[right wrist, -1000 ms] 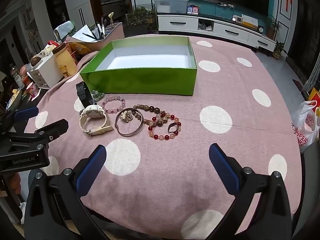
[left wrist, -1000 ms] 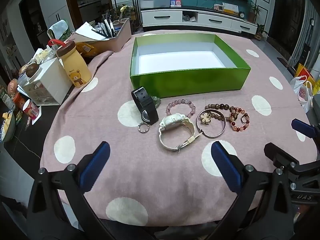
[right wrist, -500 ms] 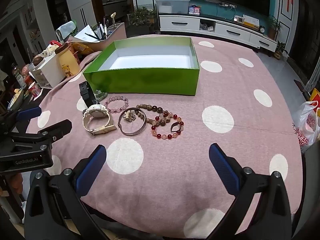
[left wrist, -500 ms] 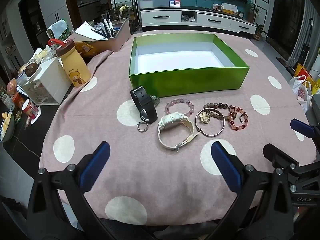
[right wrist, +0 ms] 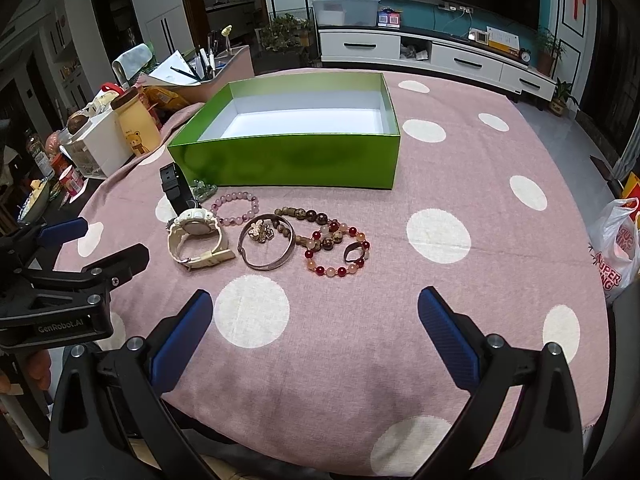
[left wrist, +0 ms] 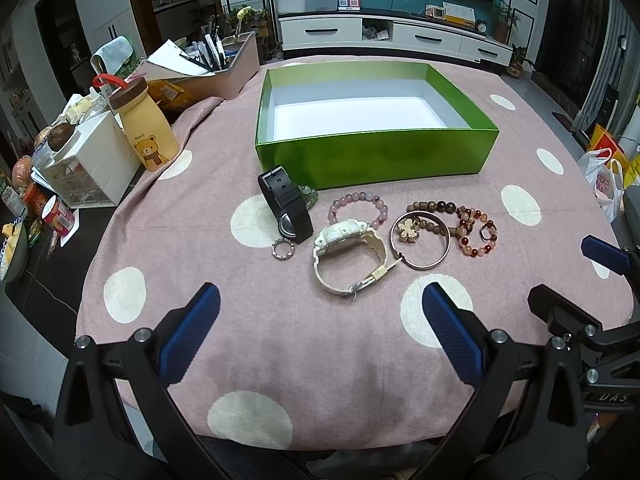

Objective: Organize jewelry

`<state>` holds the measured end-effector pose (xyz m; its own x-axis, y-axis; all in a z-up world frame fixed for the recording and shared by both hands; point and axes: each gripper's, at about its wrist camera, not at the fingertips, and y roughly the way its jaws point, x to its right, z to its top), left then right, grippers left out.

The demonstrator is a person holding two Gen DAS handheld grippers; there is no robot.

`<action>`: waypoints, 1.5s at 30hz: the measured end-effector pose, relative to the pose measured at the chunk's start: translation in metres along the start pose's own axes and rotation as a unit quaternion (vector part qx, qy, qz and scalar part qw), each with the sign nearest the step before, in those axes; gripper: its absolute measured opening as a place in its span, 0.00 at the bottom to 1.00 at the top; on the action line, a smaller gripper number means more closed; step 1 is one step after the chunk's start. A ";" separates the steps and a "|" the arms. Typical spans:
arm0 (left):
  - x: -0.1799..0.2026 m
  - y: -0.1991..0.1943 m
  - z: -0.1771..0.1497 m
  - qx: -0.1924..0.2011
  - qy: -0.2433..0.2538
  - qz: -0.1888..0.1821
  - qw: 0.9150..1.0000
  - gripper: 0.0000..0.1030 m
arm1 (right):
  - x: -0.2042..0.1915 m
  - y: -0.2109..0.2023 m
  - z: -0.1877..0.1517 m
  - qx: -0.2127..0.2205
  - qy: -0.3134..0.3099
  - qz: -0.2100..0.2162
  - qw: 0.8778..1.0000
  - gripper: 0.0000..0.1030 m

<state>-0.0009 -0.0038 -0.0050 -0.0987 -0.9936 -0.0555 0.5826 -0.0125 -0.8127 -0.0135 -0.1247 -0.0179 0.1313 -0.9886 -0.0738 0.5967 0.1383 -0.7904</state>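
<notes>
- Both tools empty: my left gripper [left wrist: 320, 320] and right gripper [right wrist: 316, 320] hang spread wide above the near edge of the pink polka-dot tablecloth [right wrist: 460, 168], nothing between the pads.
- Ahead of the left fingers lies the cream plastic wristwatch [left wrist: 348, 256], a black strap watch [left wrist: 286, 204] just beyond to the left.
- Ahead of my right sit a plain metal bangle [right wrist: 267, 246] and a red bead bracelet [right wrist: 336, 258].
- Past them all, the empty green cardboard box [right wrist: 288, 160] waits, presumably the destination; I reckon the watch goes first.
</notes>
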 end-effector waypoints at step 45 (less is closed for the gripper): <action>0.000 0.002 -0.002 -0.003 0.001 0.000 1.000 0.98 | 0.003 0.001 -0.001 0.000 0.005 0.007 1.000 0.99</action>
<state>-0.0016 -0.0038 -0.0076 -0.0999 -0.9934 -0.0566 0.5786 -0.0117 -0.8155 -0.0135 -0.1274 -0.0197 0.1319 -0.9872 -0.0900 0.5942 0.1514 -0.7899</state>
